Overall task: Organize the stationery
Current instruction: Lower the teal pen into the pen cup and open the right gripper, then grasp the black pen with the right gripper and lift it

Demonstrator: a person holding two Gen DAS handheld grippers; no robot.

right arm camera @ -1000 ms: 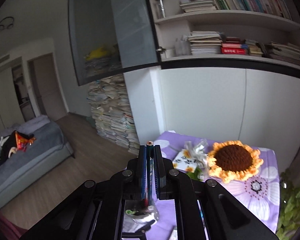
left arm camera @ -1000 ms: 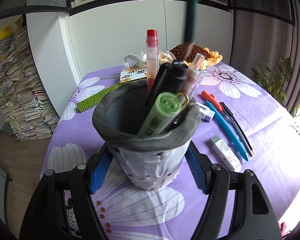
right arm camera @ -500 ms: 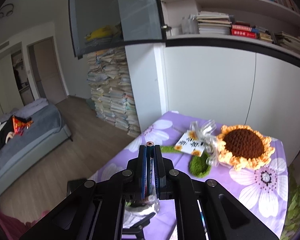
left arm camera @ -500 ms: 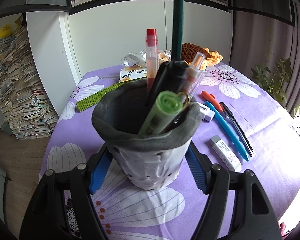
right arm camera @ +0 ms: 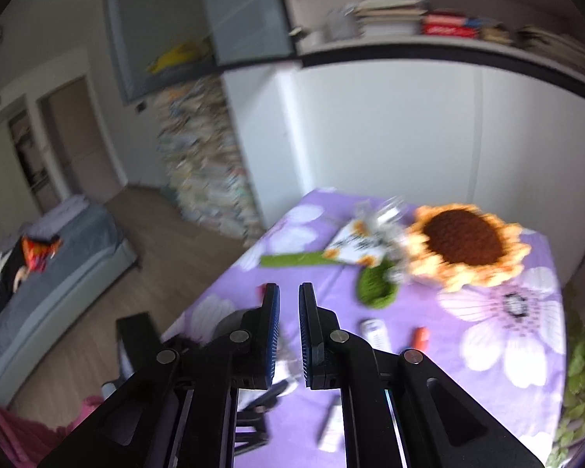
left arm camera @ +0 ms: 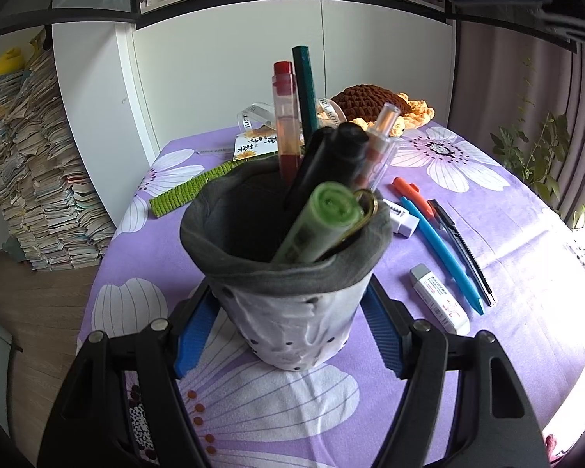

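Left gripper [left arm camera: 288,308] fingers clamped around grey fabric pen pot [left arm camera: 288,273] on purple flowered table [left arm camera: 507,234]; dark green pencil [left arm camera: 306,89] standing inside, beyond fingertips. Right gripper [right arm camera: 289,300] fingers slightly parted, gripping nothing.

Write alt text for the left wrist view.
The left gripper clamps a grey fabric pen pouch standing upright on a purple floral tablecloth, packed with pens and a dark green pencil. To its right lie two erasers, a blue pen and a utility knife.
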